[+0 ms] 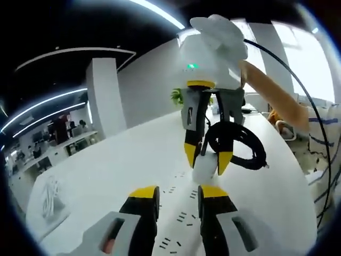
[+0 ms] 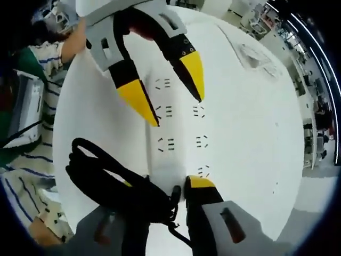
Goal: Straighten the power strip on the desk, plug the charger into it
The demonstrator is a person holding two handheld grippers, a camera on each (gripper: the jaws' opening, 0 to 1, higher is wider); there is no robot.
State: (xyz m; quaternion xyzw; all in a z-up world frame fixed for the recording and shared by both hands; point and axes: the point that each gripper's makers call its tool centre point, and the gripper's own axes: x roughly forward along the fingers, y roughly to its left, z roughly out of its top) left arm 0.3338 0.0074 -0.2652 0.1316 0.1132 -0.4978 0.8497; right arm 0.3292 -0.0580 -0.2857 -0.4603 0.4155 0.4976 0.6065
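Note:
The white power strip (image 1: 181, 216) lies on the white desk (image 1: 106, 170), its rows of sockets running away from me. My left gripper (image 1: 178, 193) is open, its yellow-tipped jaws low over the strip's near end. My right gripper (image 1: 206, 160) comes down from above, shut on the white charger (image 1: 205, 170) just over the strip. The charger's black coiled cable (image 1: 237, 144) hangs beside it. In the right gripper view the cable (image 2: 106, 181) covers one of the right gripper's (image 2: 165, 184) jaws. The left gripper (image 2: 176, 109) stands open over the strip (image 2: 178, 128).
A person's bare arm (image 1: 272, 96) and striped shirt (image 2: 32, 176) are at the desk's edge. A bagged white cable bundle (image 1: 50, 197) lies further off on the desk (image 2: 250, 138). A green plant (image 1: 176, 96) stands at the far end.

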